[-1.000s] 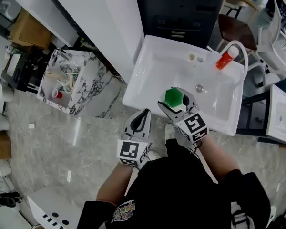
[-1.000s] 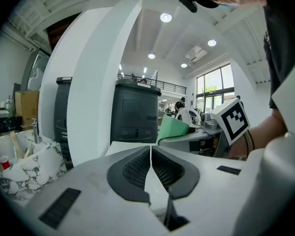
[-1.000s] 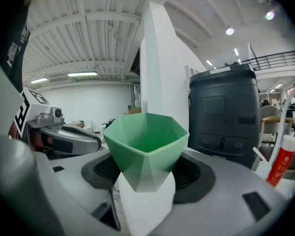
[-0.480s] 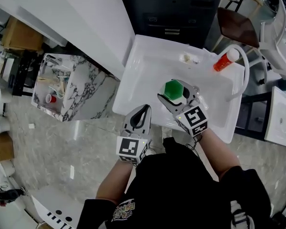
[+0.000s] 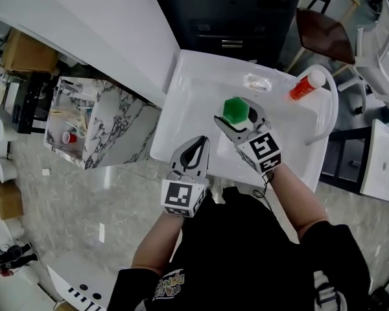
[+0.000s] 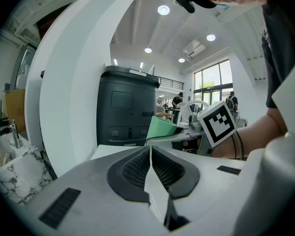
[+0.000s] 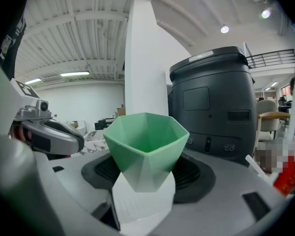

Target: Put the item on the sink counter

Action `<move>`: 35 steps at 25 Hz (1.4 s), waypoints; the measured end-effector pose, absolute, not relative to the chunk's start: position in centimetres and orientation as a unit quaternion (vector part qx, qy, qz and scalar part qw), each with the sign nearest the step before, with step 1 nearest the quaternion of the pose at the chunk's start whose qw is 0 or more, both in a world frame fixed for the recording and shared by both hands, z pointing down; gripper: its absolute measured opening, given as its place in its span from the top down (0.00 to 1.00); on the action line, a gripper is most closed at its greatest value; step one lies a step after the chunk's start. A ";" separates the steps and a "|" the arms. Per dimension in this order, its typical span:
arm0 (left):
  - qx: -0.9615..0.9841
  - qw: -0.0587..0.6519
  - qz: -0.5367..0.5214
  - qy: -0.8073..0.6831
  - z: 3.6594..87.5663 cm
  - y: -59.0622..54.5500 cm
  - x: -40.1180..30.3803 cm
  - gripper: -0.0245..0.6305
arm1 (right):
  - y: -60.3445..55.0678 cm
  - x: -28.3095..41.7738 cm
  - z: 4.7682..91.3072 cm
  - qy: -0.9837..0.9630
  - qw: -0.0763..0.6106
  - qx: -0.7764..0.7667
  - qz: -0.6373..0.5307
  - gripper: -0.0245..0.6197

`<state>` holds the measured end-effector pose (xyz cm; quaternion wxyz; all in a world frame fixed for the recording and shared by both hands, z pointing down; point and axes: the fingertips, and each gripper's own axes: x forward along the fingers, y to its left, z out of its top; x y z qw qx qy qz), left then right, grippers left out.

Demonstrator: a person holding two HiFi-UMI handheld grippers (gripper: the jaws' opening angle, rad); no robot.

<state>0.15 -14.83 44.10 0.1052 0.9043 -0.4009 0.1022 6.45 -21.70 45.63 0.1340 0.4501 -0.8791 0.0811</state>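
Over the sink (image 5: 181, 135), right hand-held gripper (image 5: 237, 116) grips cup (image 7: 145, 141), not yet on table; left hand-held gripper (image 5: 196, 144) closed, empty.

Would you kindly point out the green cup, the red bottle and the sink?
green cup (image 5: 236, 109): head view, its top.
red bottle (image 5: 303, 87): head view, its body.
sink (image 5: 194, 109): head view, bare left wall.

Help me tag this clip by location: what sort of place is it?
Likely an open-plan workshop or lab, not a home bathroom: a white sink stands among chairs and a dark cabinet, under an exposed ceiling with a mezzanine railing.
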 end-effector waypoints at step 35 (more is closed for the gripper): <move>0.928 0.150 0.142 -0.311 49.7 -23.5 -2.2 0.93 | -36.1 8.8 57.8 -0.801 0.212 0.547 0.118 0.42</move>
